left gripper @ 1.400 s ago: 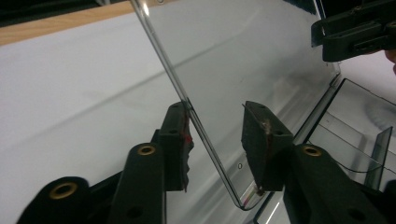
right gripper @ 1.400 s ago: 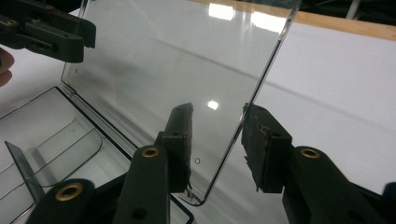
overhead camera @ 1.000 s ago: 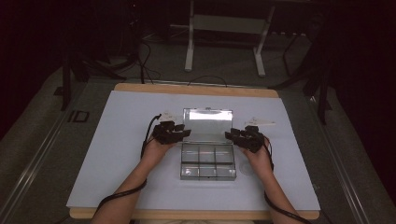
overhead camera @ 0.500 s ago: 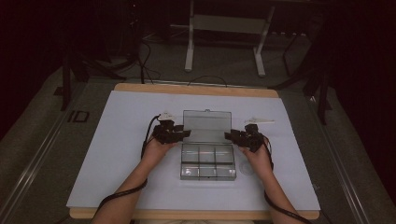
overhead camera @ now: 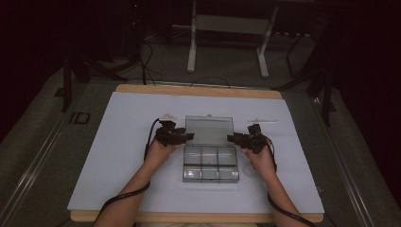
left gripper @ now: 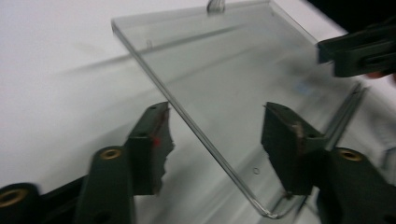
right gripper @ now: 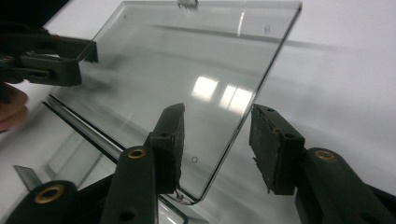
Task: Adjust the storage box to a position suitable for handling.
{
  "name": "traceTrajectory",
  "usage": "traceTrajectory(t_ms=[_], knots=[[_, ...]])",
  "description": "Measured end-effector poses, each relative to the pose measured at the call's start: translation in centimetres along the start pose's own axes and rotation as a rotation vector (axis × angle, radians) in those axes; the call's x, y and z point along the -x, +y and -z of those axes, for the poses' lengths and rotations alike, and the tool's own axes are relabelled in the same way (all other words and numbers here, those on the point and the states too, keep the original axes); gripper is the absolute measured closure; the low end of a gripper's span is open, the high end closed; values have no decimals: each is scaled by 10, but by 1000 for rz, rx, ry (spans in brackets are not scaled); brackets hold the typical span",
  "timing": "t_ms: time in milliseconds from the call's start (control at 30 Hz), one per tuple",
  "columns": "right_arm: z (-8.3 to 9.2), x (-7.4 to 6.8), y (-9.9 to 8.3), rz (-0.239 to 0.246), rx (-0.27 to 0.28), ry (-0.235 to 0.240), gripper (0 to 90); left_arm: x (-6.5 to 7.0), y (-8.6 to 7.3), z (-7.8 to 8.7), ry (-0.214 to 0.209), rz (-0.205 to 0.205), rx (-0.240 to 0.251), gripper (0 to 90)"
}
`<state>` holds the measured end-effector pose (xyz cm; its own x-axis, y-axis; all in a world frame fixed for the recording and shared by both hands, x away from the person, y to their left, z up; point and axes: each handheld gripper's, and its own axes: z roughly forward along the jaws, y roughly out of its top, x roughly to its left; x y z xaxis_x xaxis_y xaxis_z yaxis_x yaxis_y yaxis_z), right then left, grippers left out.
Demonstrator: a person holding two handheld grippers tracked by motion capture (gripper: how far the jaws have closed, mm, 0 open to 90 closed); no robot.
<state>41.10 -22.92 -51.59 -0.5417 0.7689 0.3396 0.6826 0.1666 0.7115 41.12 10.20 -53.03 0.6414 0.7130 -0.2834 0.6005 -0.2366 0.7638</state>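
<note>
A clear plastic compartment box (overhead camera: 210,163) lies in the middle of the white mat, its compartments looking empty. Its clear lid (overhead camera: 209,130) is swung open and leans back. My left gripper (overhead camera: 189,137) is at the lid's left edge and my right gripper (overhead camera: 231,138) at its right edge. In the left gripper view the lid (left gripper: 224,70) edge runs between the spread jaws of the left gripper (left gripper: 219,135), and the pads do not press on it. The right gripper (right gripper: 217,135) likewise straddles the lid (right gripper: 187,60) edge with a gap. Both pairs of jaws have just been opening.
The white mat (overhead camera: 118,142) covers a wooden table. A small white object (overhead camera: 166,116) lies behind the left gripper and a thin white stick (overhead camera: 262,121) behind the right one. Metal stand legs (overhead camera: 191,47) and cables are on the floor beyond the table.
The lid has tipped further back, from nearly upright to leaning well open. Both hands stayed at its side edges, with the jaws now wider.
</note>
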Motion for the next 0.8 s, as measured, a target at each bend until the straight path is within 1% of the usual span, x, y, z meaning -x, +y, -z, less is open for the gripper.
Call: traceTrajectory(t_ms=[33, 100, 167, 267, 300, 400, 500, 600, 700, 800], knots=[[-1, 0, 0, -1, -9, 3, 548, 2, -1, -2, 10, -11, 4, 434], [-4, -1, -2, -5, -20, -14, 550, 2, -1, -3, 16, -4, 8, 423], [-4, 1, -2, -22, -19, -7, 560, 1, -2, -3, 13, 7, 13, 423], [-4, 2, -2, -27, -18, -3, 559, -1, -2, -3, 1, 19, 12, 422], [-4, 2, -2, -26, -20, -3, 559, -1, -2, -3, 3, 19, 13, 422], [-4, 1, -1, -7, -20, -5, 556, 0, -1, -3, 9, 4, 15, 423], [-2, 1, -1, 8, -11, -13, 541, 3, 2, 1, 2, -4, 37, 423], [1, 2, 1, 27, 3, -14, 525, 5, 5, 4, 2, -27, 31, 423], [6, 2, 2, 46, 20, -11, 511, 8, 8, 8, -1, -39, 38, 423], [9, 1, 4, 57, 12, -10, 482, 10, 10, 12, -2, -62, 37, 426]])
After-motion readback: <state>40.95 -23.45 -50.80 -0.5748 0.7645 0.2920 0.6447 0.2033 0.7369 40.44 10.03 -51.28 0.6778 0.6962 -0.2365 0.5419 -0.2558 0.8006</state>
